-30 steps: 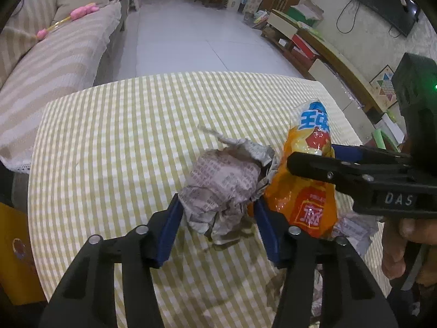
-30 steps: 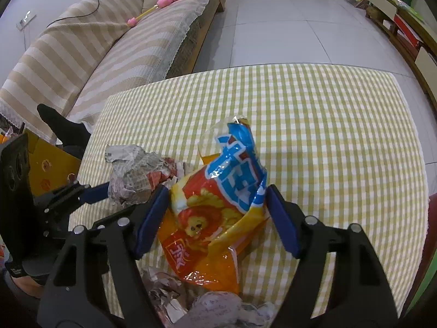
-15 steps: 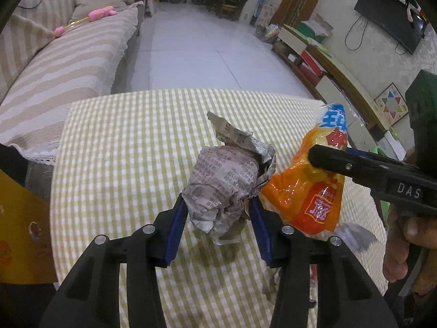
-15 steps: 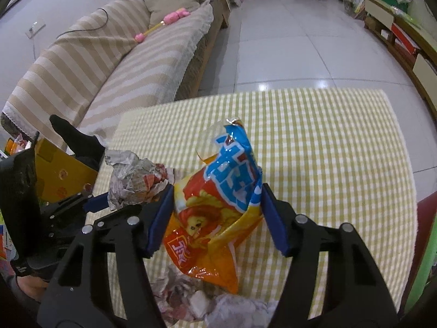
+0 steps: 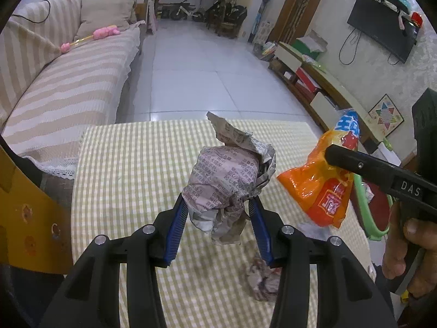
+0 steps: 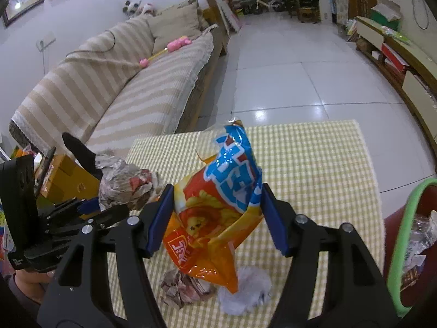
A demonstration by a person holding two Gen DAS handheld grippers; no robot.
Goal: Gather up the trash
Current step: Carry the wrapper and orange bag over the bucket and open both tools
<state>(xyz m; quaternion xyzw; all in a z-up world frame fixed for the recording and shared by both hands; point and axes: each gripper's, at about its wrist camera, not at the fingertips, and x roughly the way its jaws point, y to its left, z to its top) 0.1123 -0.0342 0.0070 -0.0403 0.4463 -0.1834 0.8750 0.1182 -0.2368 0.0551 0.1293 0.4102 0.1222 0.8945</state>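
Note:
My left gripper (image 5: pixel 218 205) is shut on a crumpled newspaper ball (image 5: pixel 229 175) and holds it above the checked table (image 5: pixel 131 180). My right gripper (image 6: pixel 217 194) is shut on an orange and blue snack bag (image 6: pixel 218 207), also held above the table. The bag shows in the left wrist view (image 5: pixel 325 186) to the right of the newspaper ball. The newspaper ball shows in the right wrist view (image 6: pixel 123 186) to the left of the bag. A small crumpled paper scrap (image 6: pixel 183 287) and a white crumpled tissue (image 6: pixel 245 292) lie on the table under the bag.
A green-rimmed bin (image 6: pixel 401 246) holding trash stands at the table's right side. A yellow cardboard box (image 5: pixel 24 213) is at the left. A striped sofa (image 5: pixel 62 82) lies beyond the table's left, with tiled floor (image 5: pixel 204 76) behind.
Both grippers have risen with their loads, lifting the newspaper ball and the snack bag higher off the table. The green-rimmed bin has come into view at the right.

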